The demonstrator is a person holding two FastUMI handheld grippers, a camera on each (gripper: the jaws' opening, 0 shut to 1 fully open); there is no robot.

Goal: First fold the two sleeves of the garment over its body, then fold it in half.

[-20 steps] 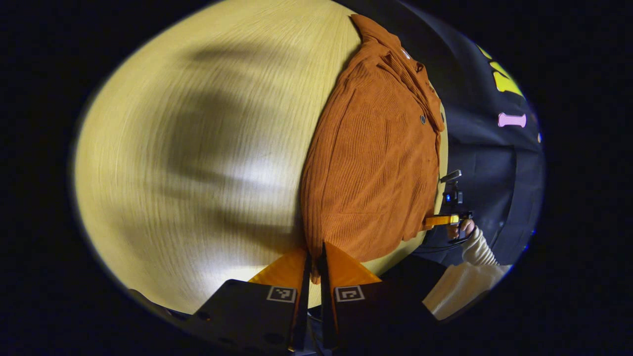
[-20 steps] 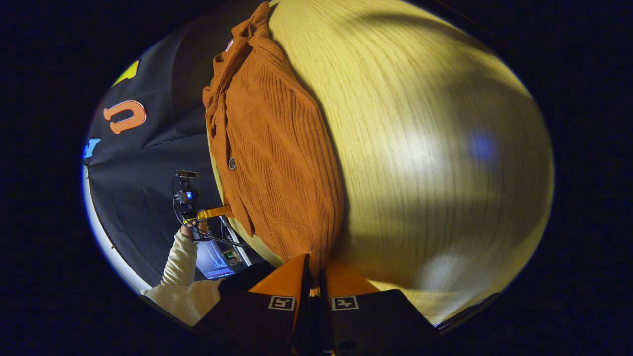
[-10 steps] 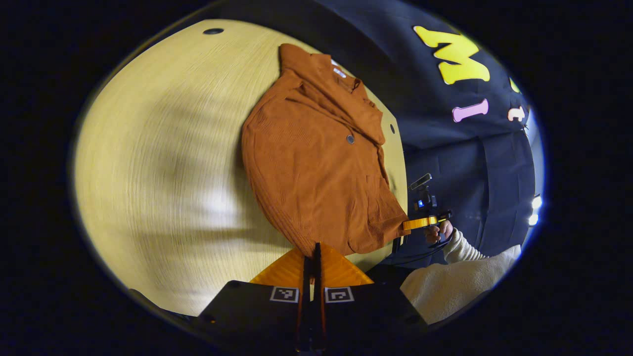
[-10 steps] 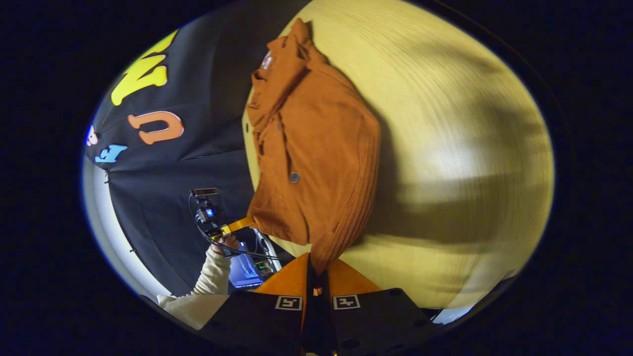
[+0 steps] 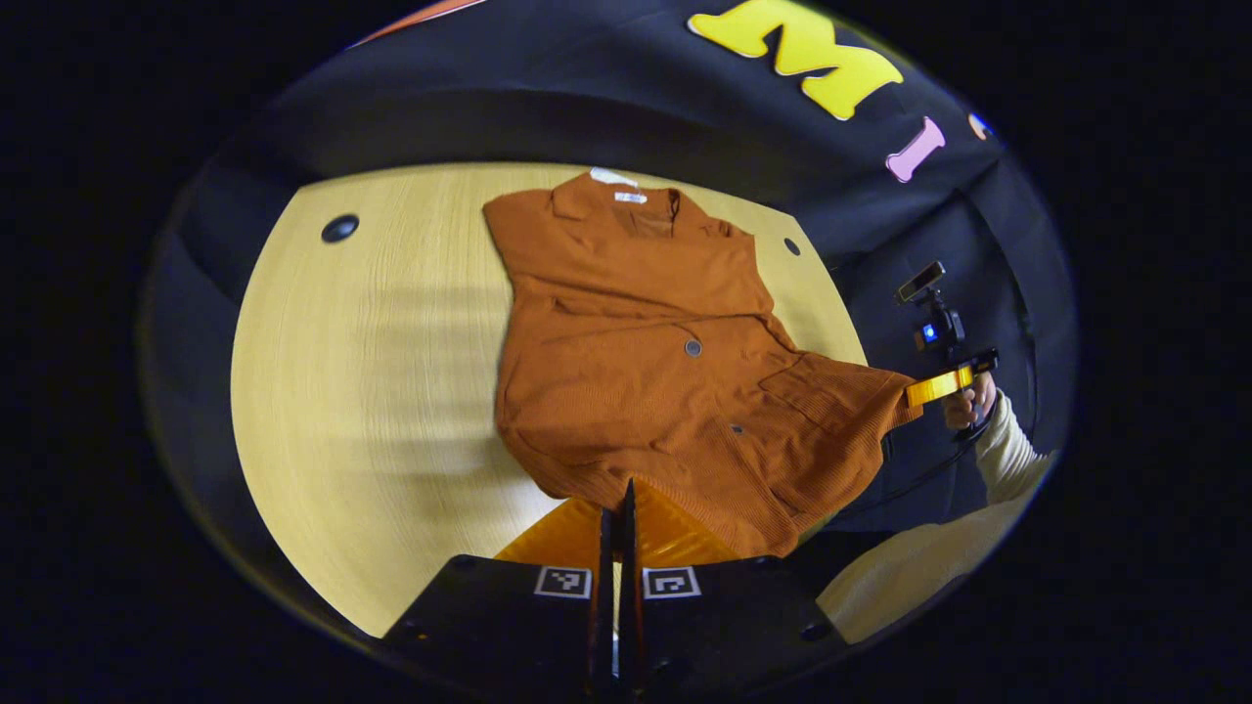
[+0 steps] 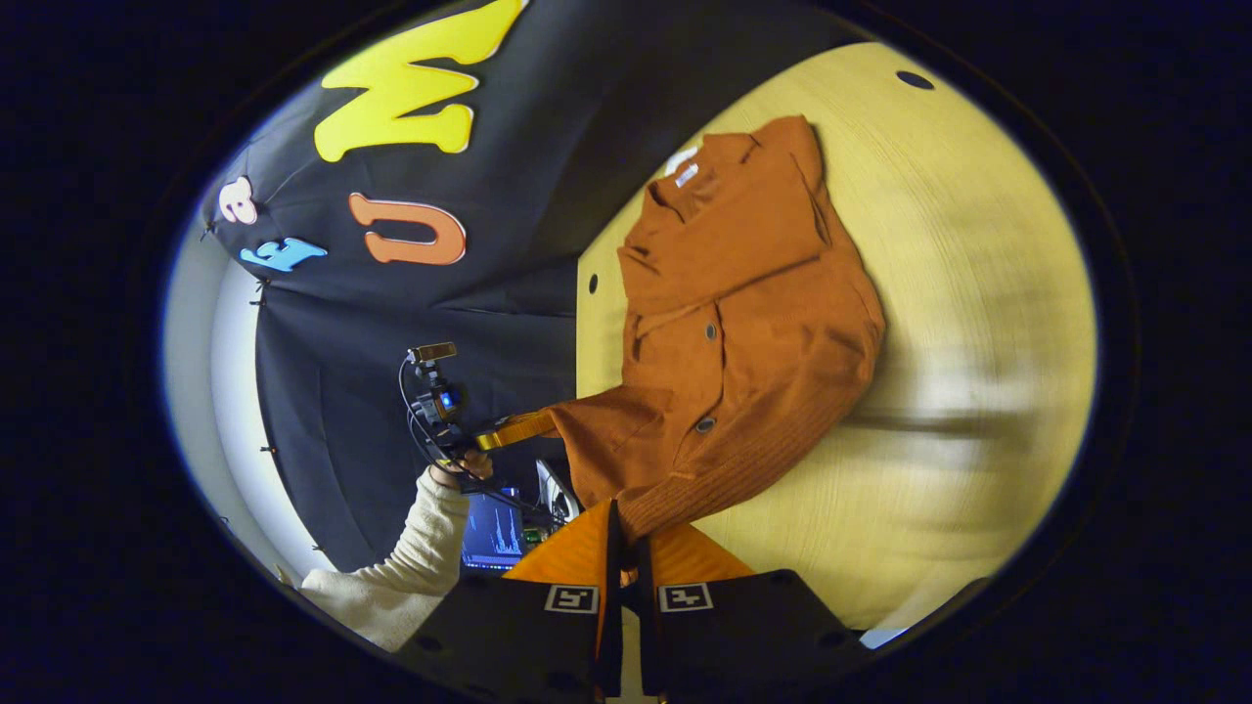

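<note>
An orange ribbed garment [image 5: 646, 342] lies on the wooden table [image 5: 372, 372] with its collar at the far end, and its near hem is raised off the surface. My left gripper [image 5: 618, 491] is shut on one corner of the hem. In the right gripper view, my right gripper [image 6: 626, 518] is shut on the other hem corner of the garment [image 6: 753, 313]. Each gripper also appears farther off, pinching its own corner: the right gripper [image 5: 931, 389] and the left gripper [image 6: 523, 428]. The hem stretches taut between them.
Small round holes [image 5: 339, 228] [image 5: 789, 246] mark the table's far corners. The booth's black cloth wall [image 5: 606, 108] stands behind the table. A cream sleeve [image 5: 1007, 455] holds the far gripper. A lit screen [image 6: 494, 533] sits below the table edge.
Both grippers have risen and pulled back with the hem. The hem has come off the table and spread wide between them, and the far table edge and wall have come into view.
</note>
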